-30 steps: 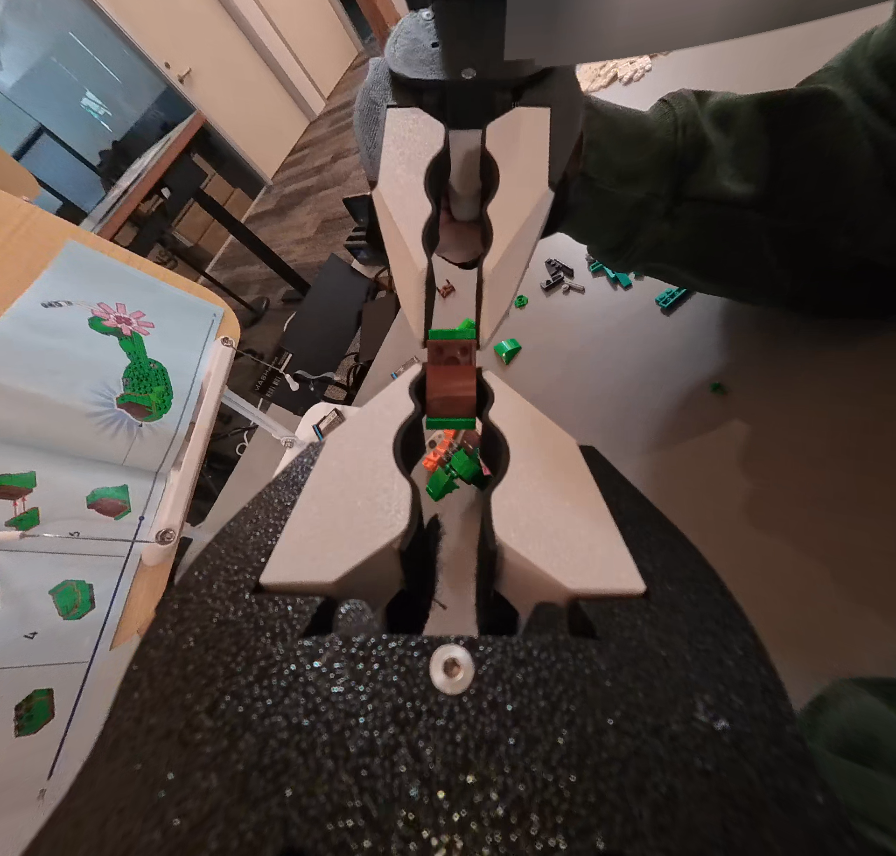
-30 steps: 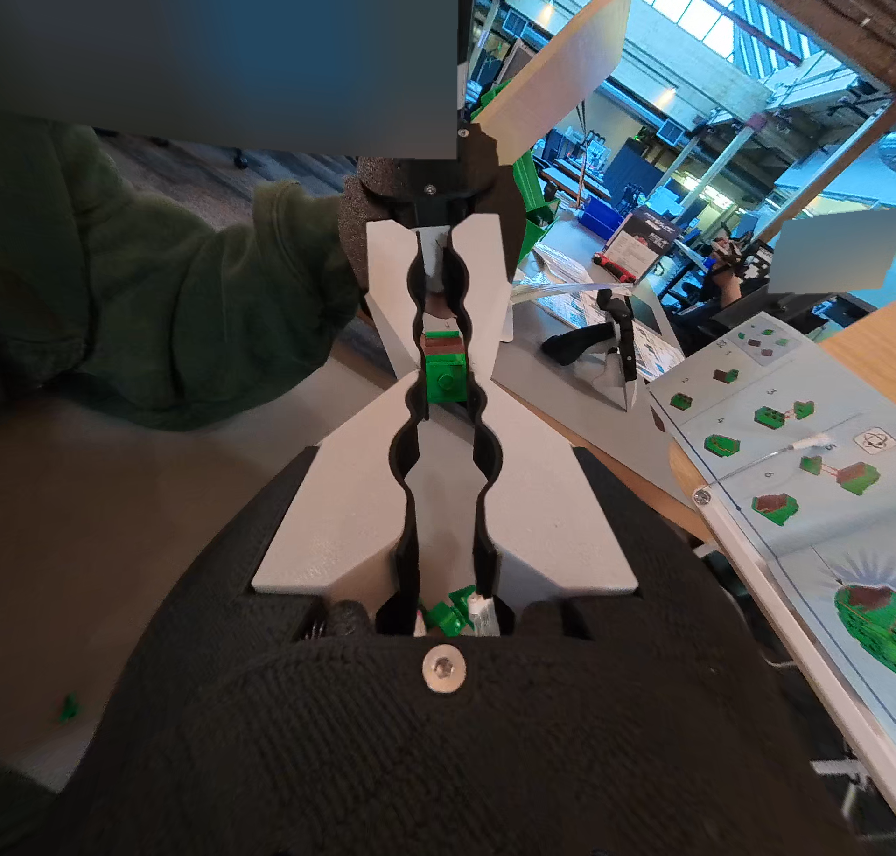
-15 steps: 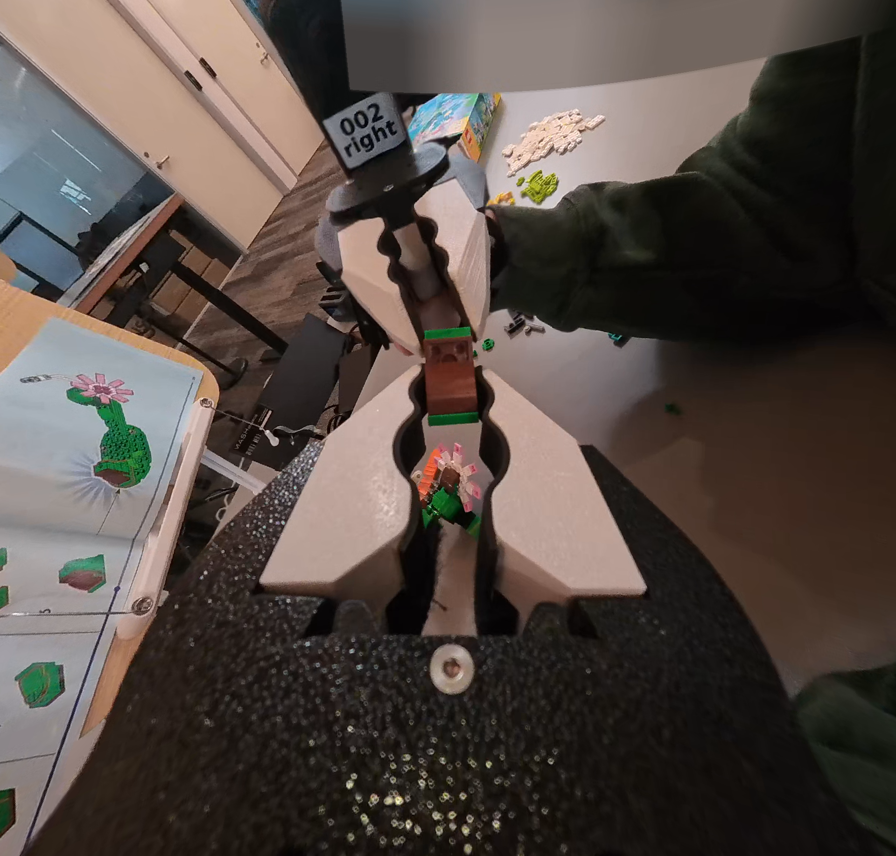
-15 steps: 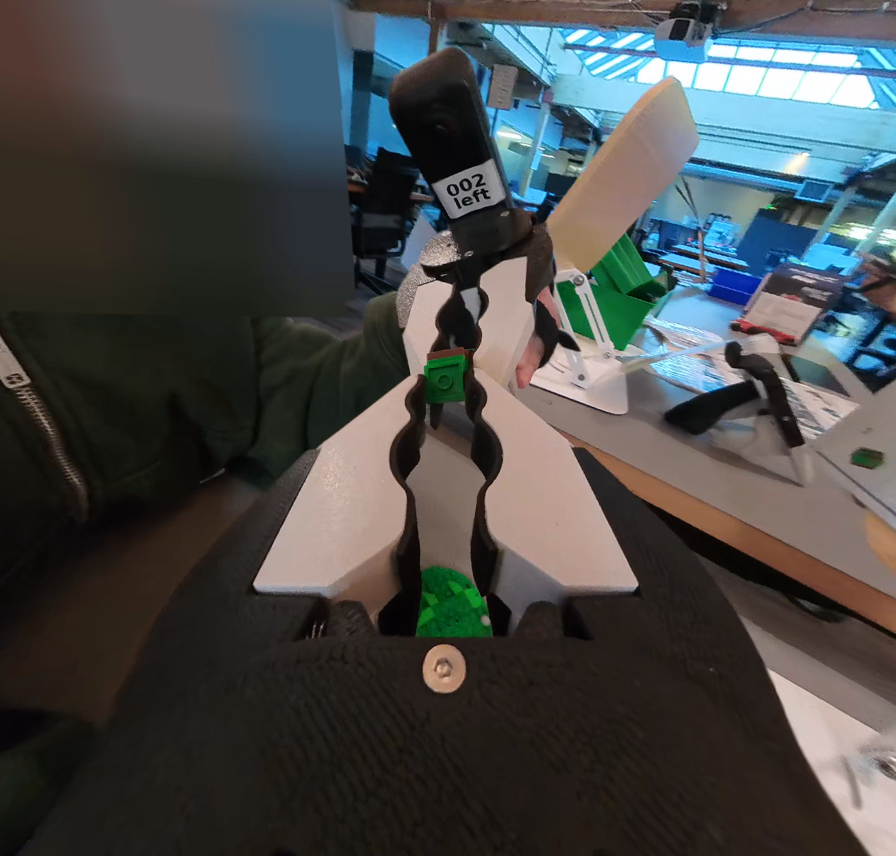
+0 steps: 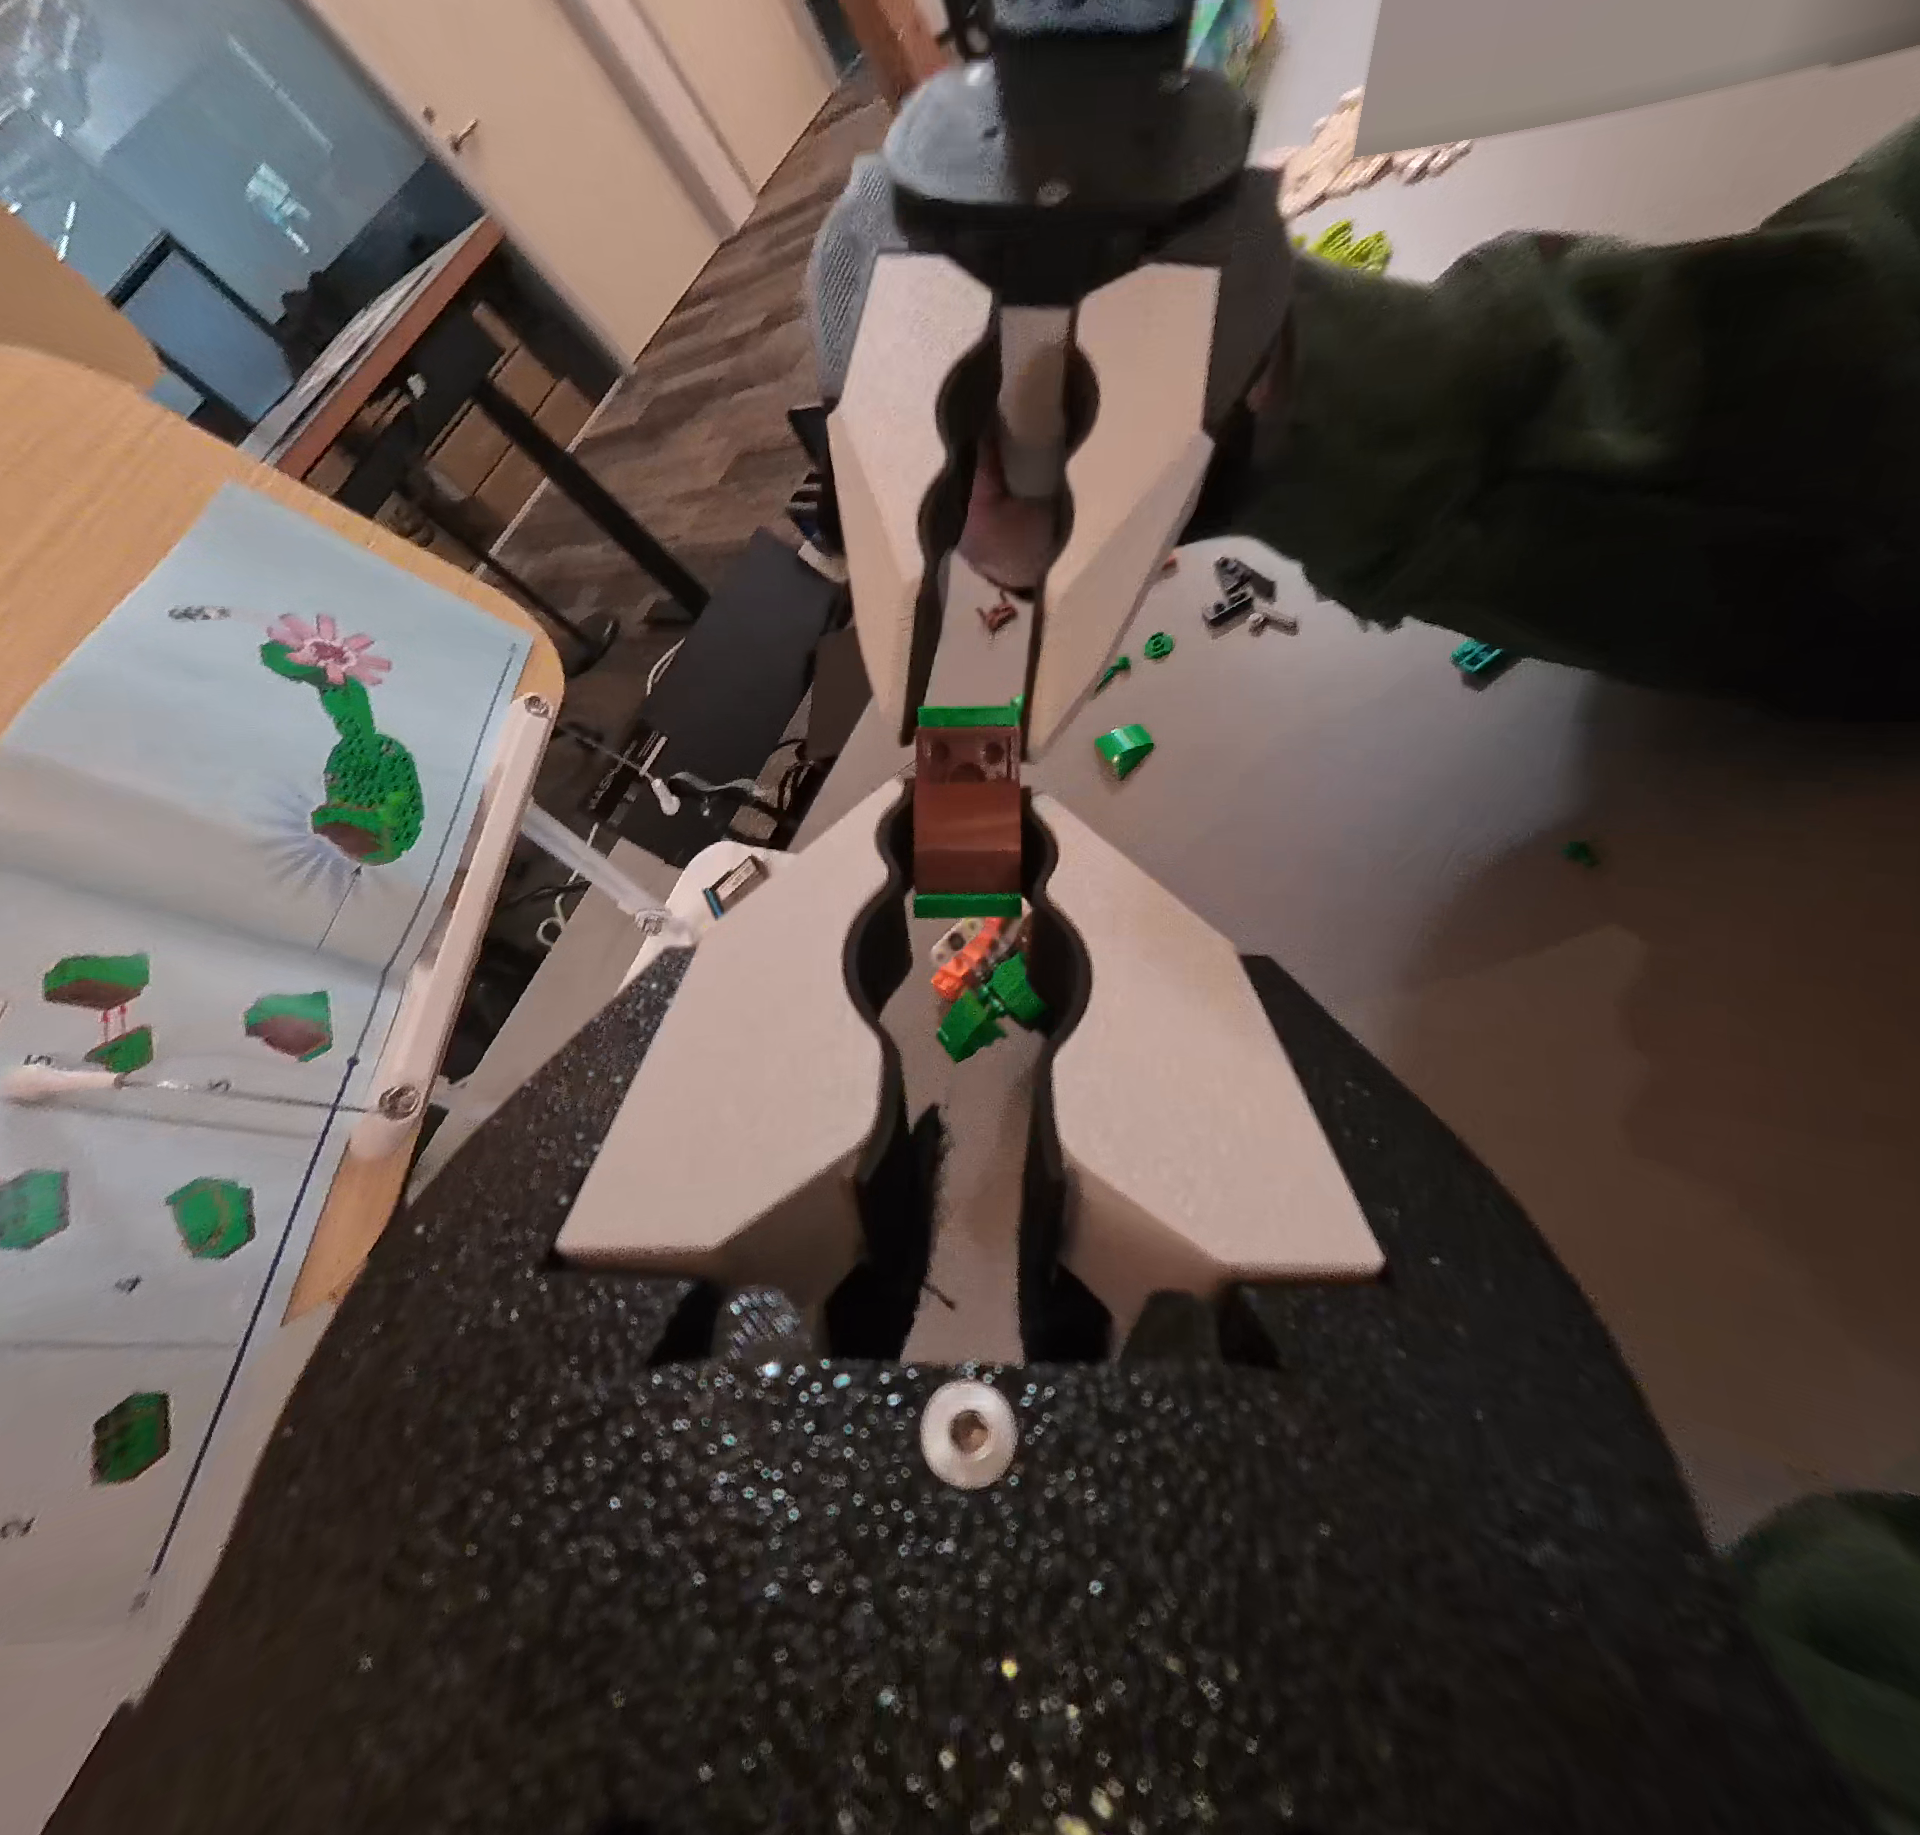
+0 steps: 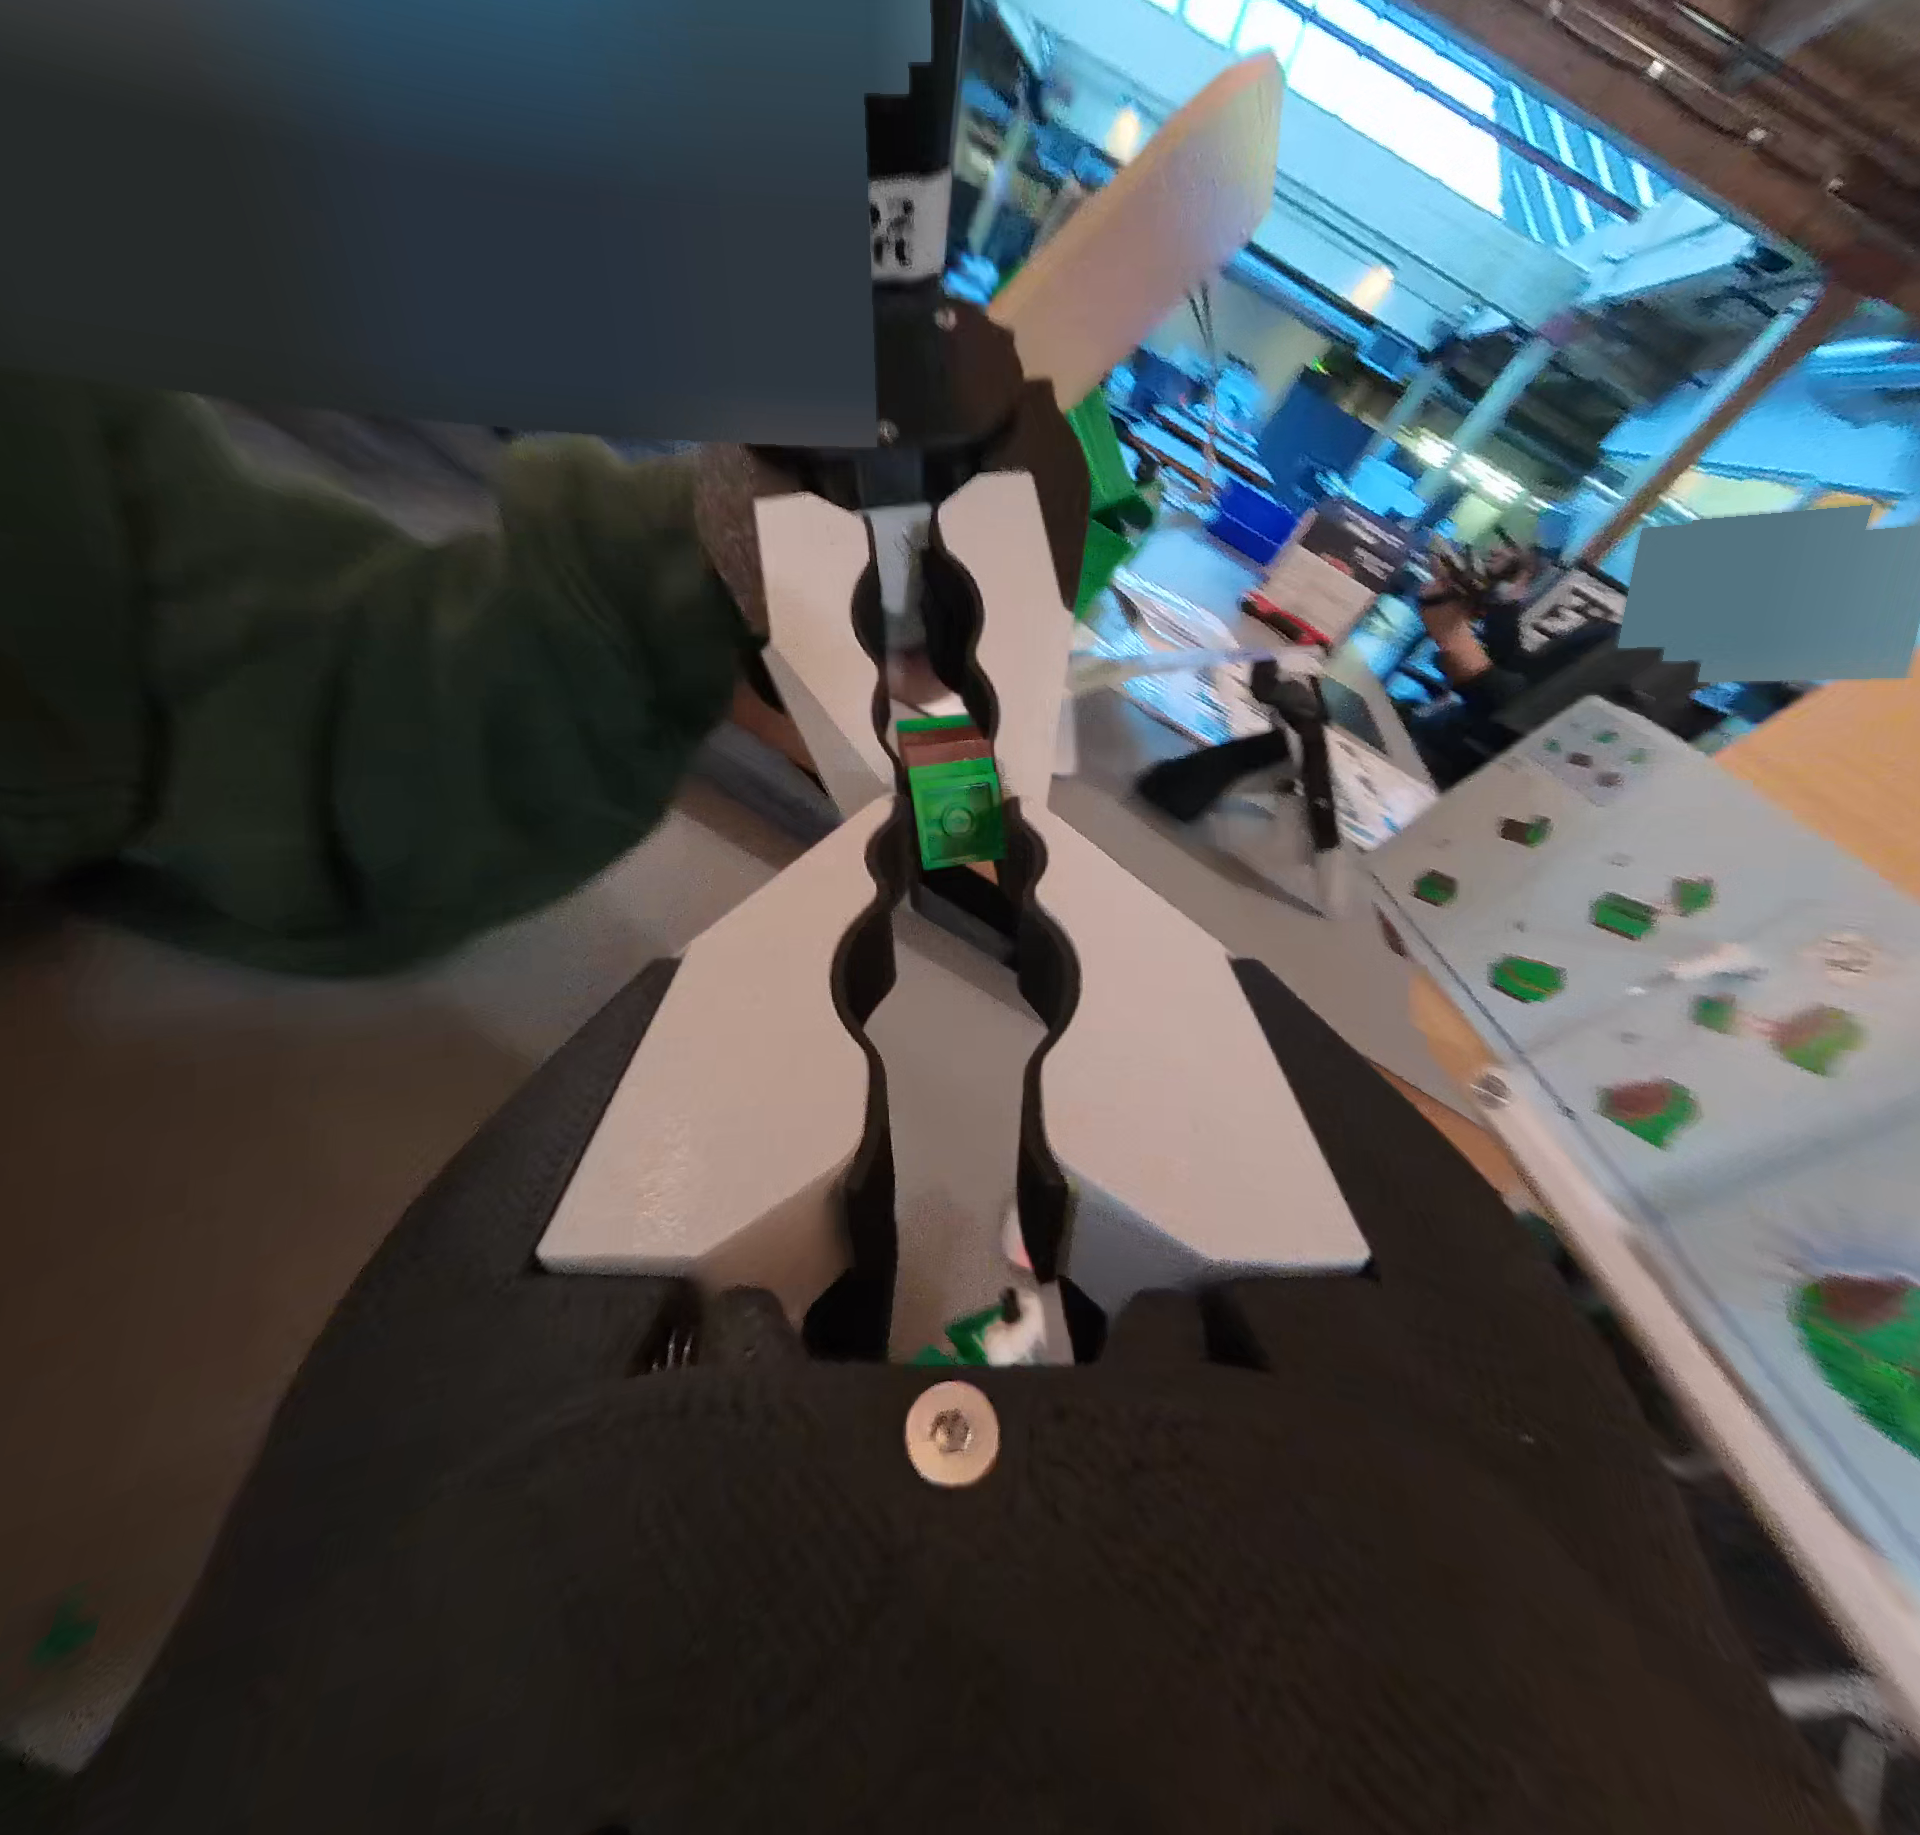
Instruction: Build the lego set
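Observation:
A small Lego assembly, a brown brick [image 5: 966, 835] with a green plate on each end, is held in the air between both grippers, which meet tip to tip. My left gripper [image 5: 966, 809] is shut on the brown brick. My right gripper [image 5: 971, 736] comes from the far side and is shut on the green plate [image 5: 968, 717] at the brick's far end. In the right wrist view, my right gripper [image 6: 951, 809] pinches that studded green plate [image 6: 956, 824]. The brown brick [image 6: 940, 746] and the left gripper [image 6: 935, 736] are right behind it.
An open instruction booklet [image 5: 208, 850] lies on a wooden stand at the left, and it also shows in the right wrist view [image 6: 1662, 954]. On the grey table [image 5: 1455, 954] below lie loose pieces: a green slope [image 5: 1122, 746], black bits [image 5: 1242, 601], and an orange and green heap [image 5: 987, 985]. A green sleeve [image 5: 1558, 435] reaches in.
Both grippers stay shut, tip to tip on the assembly. The pair had tilted up half a second ago and has swung back down over the table and booklet.

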